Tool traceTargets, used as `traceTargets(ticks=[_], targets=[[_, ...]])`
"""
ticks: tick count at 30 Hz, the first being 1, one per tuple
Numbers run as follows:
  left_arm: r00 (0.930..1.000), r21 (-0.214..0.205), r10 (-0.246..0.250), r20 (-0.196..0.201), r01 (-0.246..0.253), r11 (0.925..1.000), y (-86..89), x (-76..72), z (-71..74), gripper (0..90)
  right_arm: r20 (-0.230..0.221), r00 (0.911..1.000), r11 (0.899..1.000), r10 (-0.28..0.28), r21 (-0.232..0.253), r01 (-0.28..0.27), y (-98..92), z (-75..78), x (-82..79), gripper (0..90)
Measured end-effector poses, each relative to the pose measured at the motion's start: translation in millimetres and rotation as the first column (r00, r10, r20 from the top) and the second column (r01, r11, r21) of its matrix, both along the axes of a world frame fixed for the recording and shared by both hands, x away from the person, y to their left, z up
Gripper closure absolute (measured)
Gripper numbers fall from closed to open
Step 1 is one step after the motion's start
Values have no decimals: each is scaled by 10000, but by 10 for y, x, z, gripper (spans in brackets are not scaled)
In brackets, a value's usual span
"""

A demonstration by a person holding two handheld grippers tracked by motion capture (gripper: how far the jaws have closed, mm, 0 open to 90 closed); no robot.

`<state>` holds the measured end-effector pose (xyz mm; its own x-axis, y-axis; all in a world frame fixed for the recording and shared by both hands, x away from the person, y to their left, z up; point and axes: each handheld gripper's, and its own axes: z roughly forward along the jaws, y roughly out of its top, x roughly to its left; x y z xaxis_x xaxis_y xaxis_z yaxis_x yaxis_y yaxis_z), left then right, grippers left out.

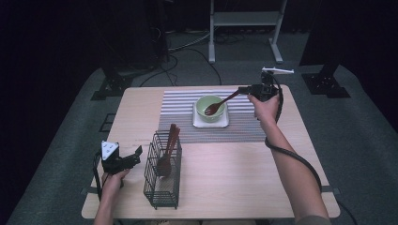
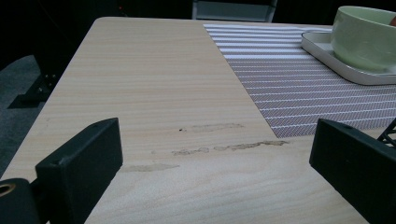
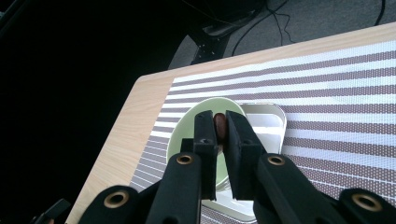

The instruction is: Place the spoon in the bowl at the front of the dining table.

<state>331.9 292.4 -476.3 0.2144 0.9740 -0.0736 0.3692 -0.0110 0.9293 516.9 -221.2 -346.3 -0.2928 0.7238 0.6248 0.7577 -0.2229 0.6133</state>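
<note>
A pale green bowl (image 1: 210,107) stands on a white square dish (image 1: 210,123) on the striped placemat (image 1: 244,126). A dark wooden spoon (image 1: 219,104) slants into the bowl, its head inside and its handle rising to the right. My right gripper (image 1: 244,90) is shut on that handle; in the right gripper view the brown spoon (image 3: 220,126) sits pinched between the black jaws over the bowl (image 3: 184,135). My left gripper (image 1: 136,154) rests open on the bare table at the front left, beside a black wire basket (image 1: 162,180) holding more wooden utensils (image 1: 169,147).
The bowl (image 2: 366,37) and dish (image 2: 327,53) appear far right in the left gripper view, past the placemat (image 2: 303,88). Faint stains (image 2: 224,147) mark the wood ahead of the left gripper (image 2: 215,163). Stands and cables sit on the floor beyond the table.
</note>
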Motion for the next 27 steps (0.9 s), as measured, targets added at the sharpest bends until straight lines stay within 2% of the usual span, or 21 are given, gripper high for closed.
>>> traceTargets(ticks=[10,18,20,27], targets=[[10000,-17,8,-5,-8,10000,1,-1,0,17,-103,9999,10000,40,-87,-41,6,-58,34,825],[10000,-19,9,-4,-9,10000,3,-1,0,16,-252,9997,10000,28,-23,-29,-18,-144,44,825],[10000,-15,11,-13,-11,10000,3,0,0,17,-247,9997,9999,19,140,-15,-35,-165,51,824],[10000,20,12,-9,-12,10000,1,-2,0,17,-279,9996,9999,-14,126,17,-17,-204,70,824]])
